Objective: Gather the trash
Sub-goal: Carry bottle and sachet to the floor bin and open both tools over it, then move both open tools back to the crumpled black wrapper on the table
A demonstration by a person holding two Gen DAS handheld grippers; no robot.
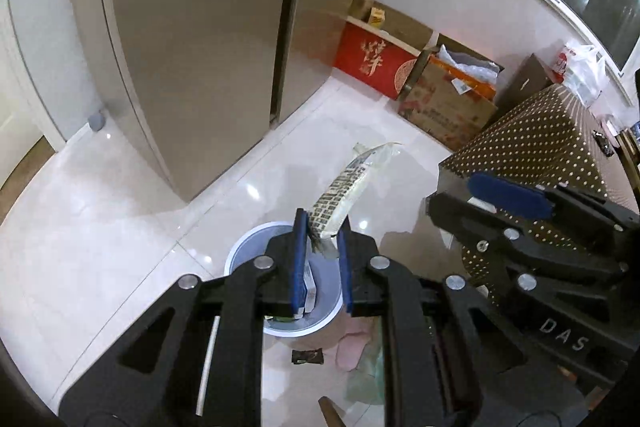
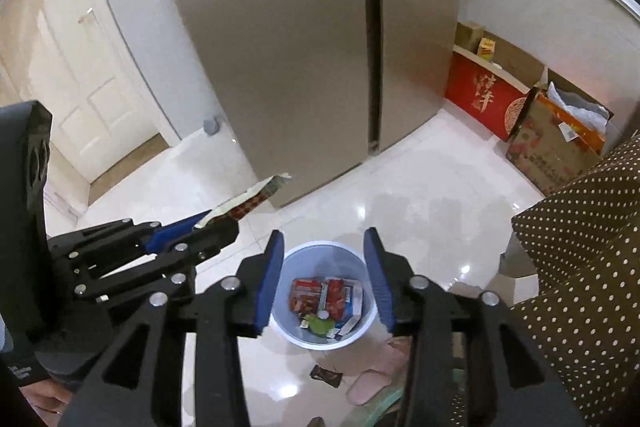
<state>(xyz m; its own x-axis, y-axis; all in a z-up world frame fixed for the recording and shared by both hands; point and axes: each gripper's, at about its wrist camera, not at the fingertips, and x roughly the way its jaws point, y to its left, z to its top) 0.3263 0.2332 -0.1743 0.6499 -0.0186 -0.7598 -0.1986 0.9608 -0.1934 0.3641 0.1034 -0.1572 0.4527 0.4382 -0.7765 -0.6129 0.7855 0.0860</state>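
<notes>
My left gripper (image 1: 322, 227) is shut on a flattened snack wrapper (image 1: 348, 187) with a checkered print, held in the air above the floor just beyond the white trash bin (image 1: 240, 255). In the right wrist view the left gripper (image 2: 212, 223) and wrapper (image 2: 248, 203) show at the left of the bin. My right gripper (image 2: 324, 247) is open and empty, hovering straight over the bin (image 2: 370, 315), which holds red and white cartons (image 2: 324, 297) and a green scrap. The right gripper also shows in the left wrist view (image 1: 492, 199).
A small dark wrapper (image 1: 307, 355) and pink slippers (image 1: 352, 347) lie on the white tile floor beside the bin. A tall fridge (image 2: 320, 47) stands behind. Red and cardboard boxes (image 2: 492, 103) line the wall. A polka-dot covered table (image 2: 580, 247) is at the right.
</notes>
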